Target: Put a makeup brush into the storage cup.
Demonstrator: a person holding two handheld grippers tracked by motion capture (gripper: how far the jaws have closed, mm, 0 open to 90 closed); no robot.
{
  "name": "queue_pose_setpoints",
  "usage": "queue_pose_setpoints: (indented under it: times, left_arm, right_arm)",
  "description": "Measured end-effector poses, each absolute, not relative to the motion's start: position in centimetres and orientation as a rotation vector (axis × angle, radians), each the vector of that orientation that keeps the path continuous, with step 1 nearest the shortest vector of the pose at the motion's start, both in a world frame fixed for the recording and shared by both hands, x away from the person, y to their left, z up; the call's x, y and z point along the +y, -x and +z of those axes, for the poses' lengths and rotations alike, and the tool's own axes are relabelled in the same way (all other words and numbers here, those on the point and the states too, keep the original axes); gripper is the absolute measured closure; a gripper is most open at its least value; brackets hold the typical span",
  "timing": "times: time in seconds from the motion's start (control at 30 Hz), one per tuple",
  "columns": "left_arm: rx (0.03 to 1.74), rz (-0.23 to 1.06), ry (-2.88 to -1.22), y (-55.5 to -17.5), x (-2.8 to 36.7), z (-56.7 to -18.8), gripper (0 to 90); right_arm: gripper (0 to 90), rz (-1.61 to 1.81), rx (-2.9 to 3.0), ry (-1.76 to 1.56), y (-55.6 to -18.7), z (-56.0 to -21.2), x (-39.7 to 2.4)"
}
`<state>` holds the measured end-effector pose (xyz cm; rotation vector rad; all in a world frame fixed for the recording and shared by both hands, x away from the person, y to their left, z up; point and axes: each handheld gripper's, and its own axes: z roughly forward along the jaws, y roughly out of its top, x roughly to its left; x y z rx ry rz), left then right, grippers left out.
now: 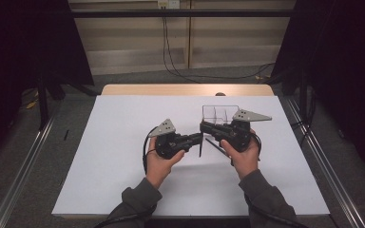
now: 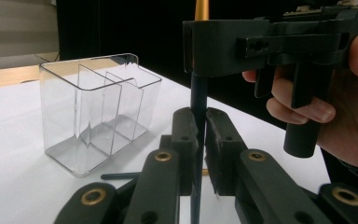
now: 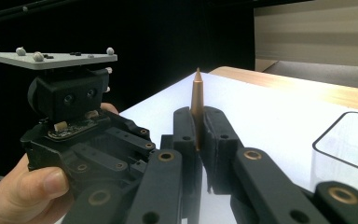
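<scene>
A slim pen (image 2: 198,100) with a dark blue barrel and a copper-coloured pointed tip (image 3: 197,100) stands upright above the white table. A second dark pen (image 1: 217,147) lies flat on the table, near a clear plastic organiser (image 2: 98,109) with inner dividers, standing upright and empty.

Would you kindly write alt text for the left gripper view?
The left gripper, jaws shut, clamps a thin dark pen standing upright, while the right gripper grips its upper end. To the left, a clear plastic divided organizer stands on the white table.
</scene>
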<state>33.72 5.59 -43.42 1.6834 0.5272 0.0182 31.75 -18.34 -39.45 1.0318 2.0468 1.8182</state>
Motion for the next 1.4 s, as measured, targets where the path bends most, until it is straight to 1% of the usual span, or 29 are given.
queue_pose_setpoints:
  times: [0.23, 0.5, 1.1, 1.2, 1.33, 1.4]
  left_arm:
    - [0.518, 0.022, -1.673, -33.7, 5.7, -43.2, 77.7]
    - [0.506, 0.01, -1.672, -33.9, 5.9, -43.3, 69.7]
    - [0.497, 0.056, -1.689, -34.0, 6.2, -43.1, 56.2]
    - [0.496, 0.067, -1.693, -34.0, 6.2, -43.2, 55.0]
    - [0.49, 0.08, -1.693, -34.0, 6.4, -43.1, 51.4]
    - [0.494, 0.091, -1.691, -34.1, 6.5, -43.1, 48.2]
  right_arm:
    - [84.9, 1.823, 2.044, -1.03, -31.7, -39.4, -18.5]
    - [84.9, 1.824, 2.029, -1.017, -31.6, -39.3, -19.0]
    - [84.9, 1.809, 2.029, -1.008, -31.4, -39.0, -19.8]
    - [84.9, 1.809, 2.027, -1.004, -31.5, -39.0, -20.0]
    - [84.8, 1.808, 2.023, -1.006, -31.4, -39.0, -20.2]
    - [84.9, 1.803, 2.02, -1.013, -31.4, -39.0, -20.4]
